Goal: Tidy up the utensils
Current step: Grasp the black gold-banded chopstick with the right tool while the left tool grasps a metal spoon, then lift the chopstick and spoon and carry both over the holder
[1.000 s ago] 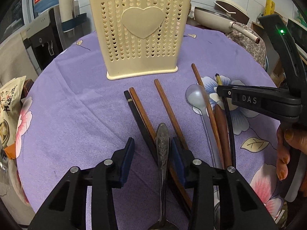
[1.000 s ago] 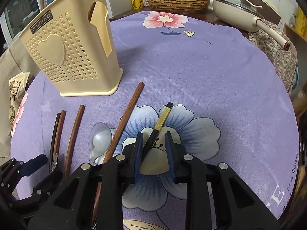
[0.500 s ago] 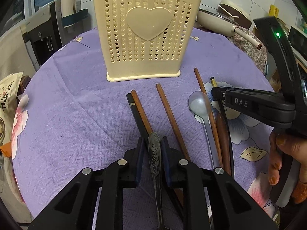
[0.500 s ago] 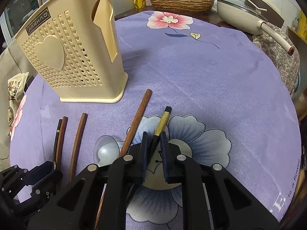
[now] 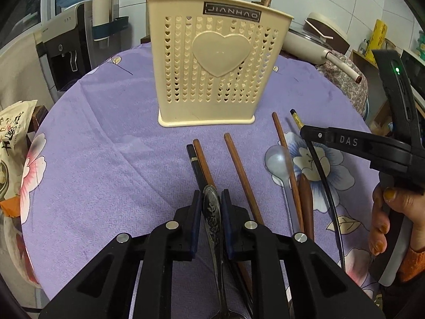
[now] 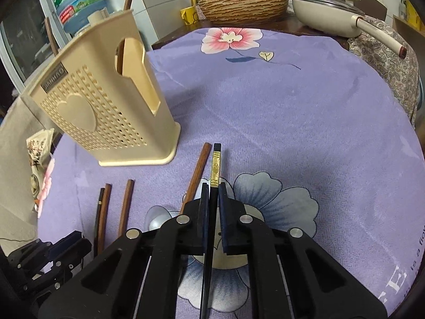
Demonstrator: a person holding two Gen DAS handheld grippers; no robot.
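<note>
Left claw (image 5: 209, 203) grips spoon handle (image 5: 212, 212), right claw (image 6: 211, 190) chopstick (image 6: 214, 167), over purple floral tablecloth (image 6: 292, 122).

Black hand-held gripper (image 5: 210, 207), silver screws, blue pads (image 5: 196, 212); "DAS" lettering, green LED.

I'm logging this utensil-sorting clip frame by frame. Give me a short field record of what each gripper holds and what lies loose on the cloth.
left gripper: jaws shut on engraved metal spoon handle
right gripper: jaws shut on black chopstick with gold band
holder: cream, upright, heart cutouts, wooden handles sticking out the top
loose on tablecloth: brown chopsticks, another black chopstick, silver spoon
</note>
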